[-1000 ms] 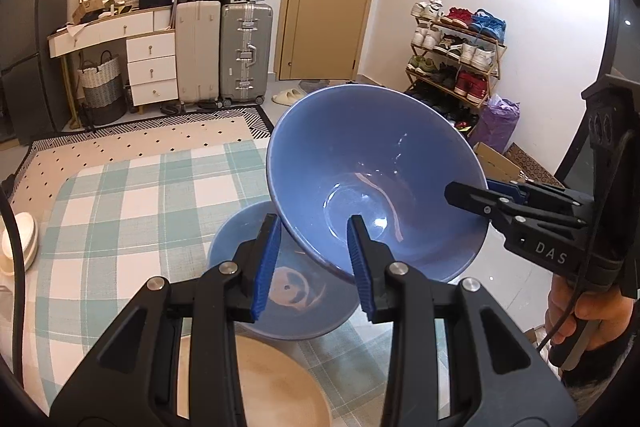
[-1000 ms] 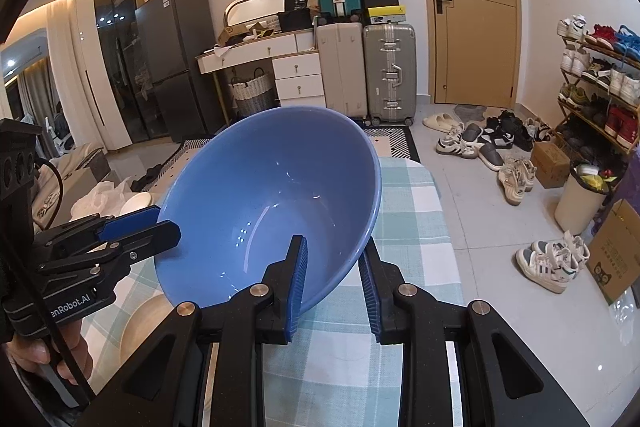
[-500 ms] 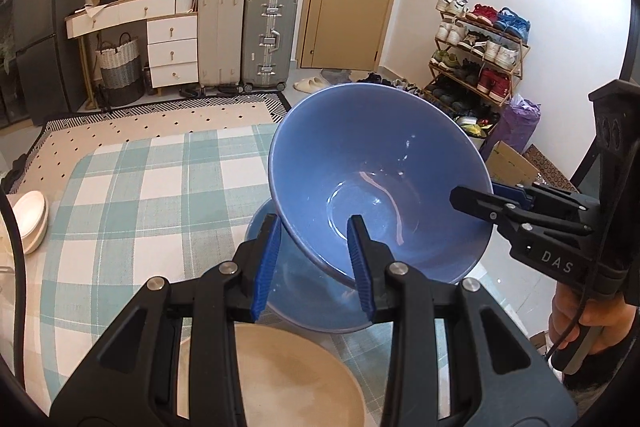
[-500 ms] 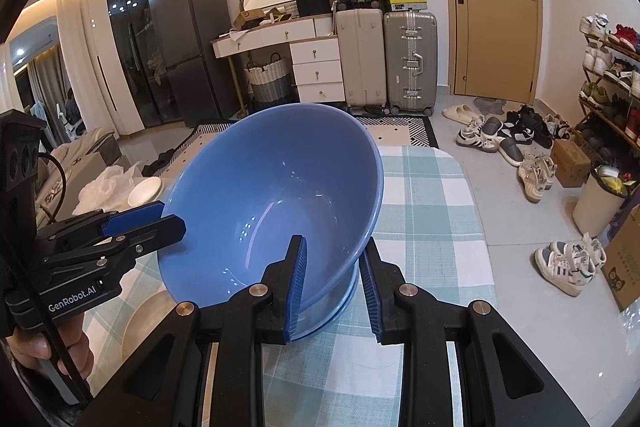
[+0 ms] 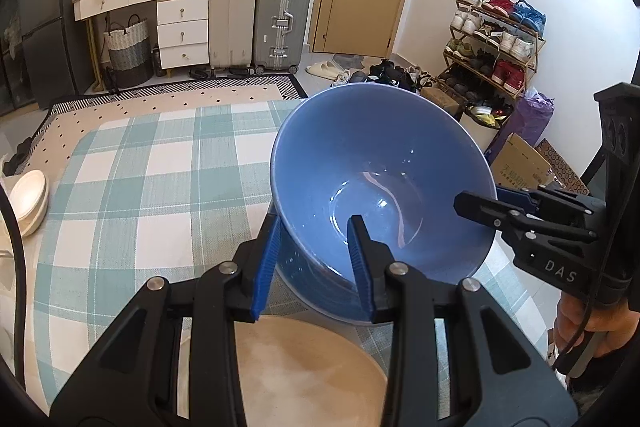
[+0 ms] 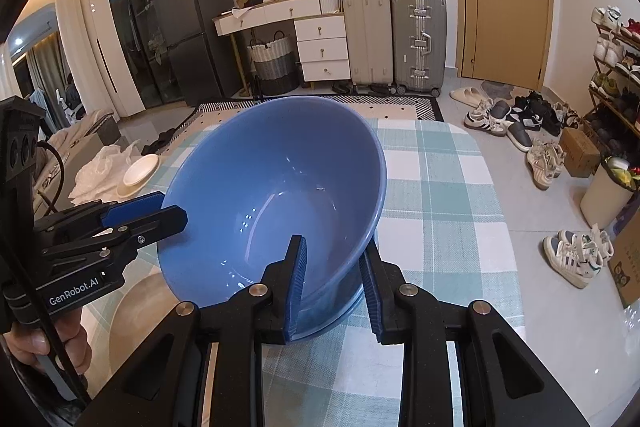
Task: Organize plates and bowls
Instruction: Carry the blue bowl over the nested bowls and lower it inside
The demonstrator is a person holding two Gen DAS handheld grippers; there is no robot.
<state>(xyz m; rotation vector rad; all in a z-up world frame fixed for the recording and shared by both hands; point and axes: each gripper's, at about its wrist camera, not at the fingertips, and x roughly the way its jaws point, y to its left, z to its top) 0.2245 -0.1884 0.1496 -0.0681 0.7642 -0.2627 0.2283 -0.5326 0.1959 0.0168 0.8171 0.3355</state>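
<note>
Gripping one blue bowl [image 5: 380, 187], both tongs (left [image 5: 312, 267], right [image 6: 332, 283]) over checked tablecloth [image 5: 160, 187]; suitcases [image 5: 280, 23] behind

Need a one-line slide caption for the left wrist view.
Both grippers, left gripper and right gripper, straddle a blue bowl's rim, nesting it into a second blue bowl.

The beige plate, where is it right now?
In the left wrist view the beige plate lies on the checked tablecloth, at the bottom under the left gripper, just in front of the blue bowl held by both grippers.
</note>
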